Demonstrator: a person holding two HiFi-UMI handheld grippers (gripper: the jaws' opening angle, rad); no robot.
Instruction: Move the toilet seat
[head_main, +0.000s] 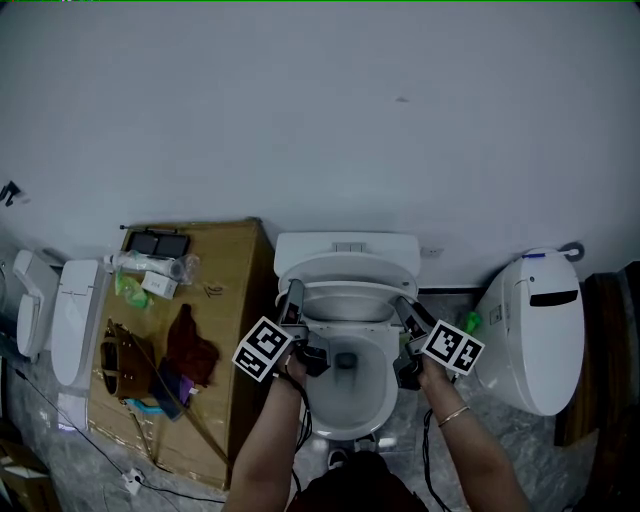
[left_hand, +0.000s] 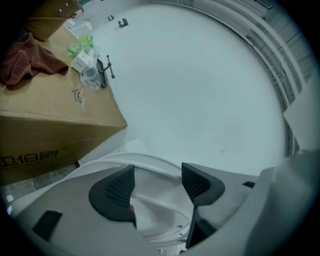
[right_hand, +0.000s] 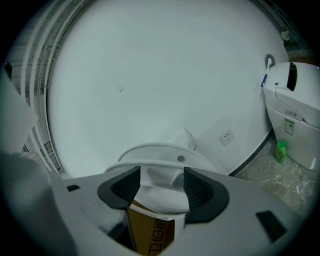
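Observation:
A white toilet (head_main: 352, 398) stands against the wall in the middle of the head view. Its seat (head_main: 347, 268) is lifted partway off the bowl and tilts up toward the tank (head_main: 347, 243). My left gripper (head_main: 296, 302) is shut on the seat's left edge, and my right gripper (head_main: 405, 312) is shut on its right edge. In the left gripper view the white seat (left_hand: 152, 202) fills the gap between the black pads of the left gripper (left_hand: 157, 187). In the right gripper view the seat (right_hand: 160, 155) sits between the pads of the right gripper (right_hand: 161, 187).
A cardboard box (head_main: 228, 300) stands close on the toilet's left, with a brown cloth (head_main: 190, 348), a bag and small packages on top. A second white toilet (head_main: 535, 335) is on the right, with a green bottle (head_main: 470, 322) by the wall. Another white fixture (head_main: 60, 320) stands far left.

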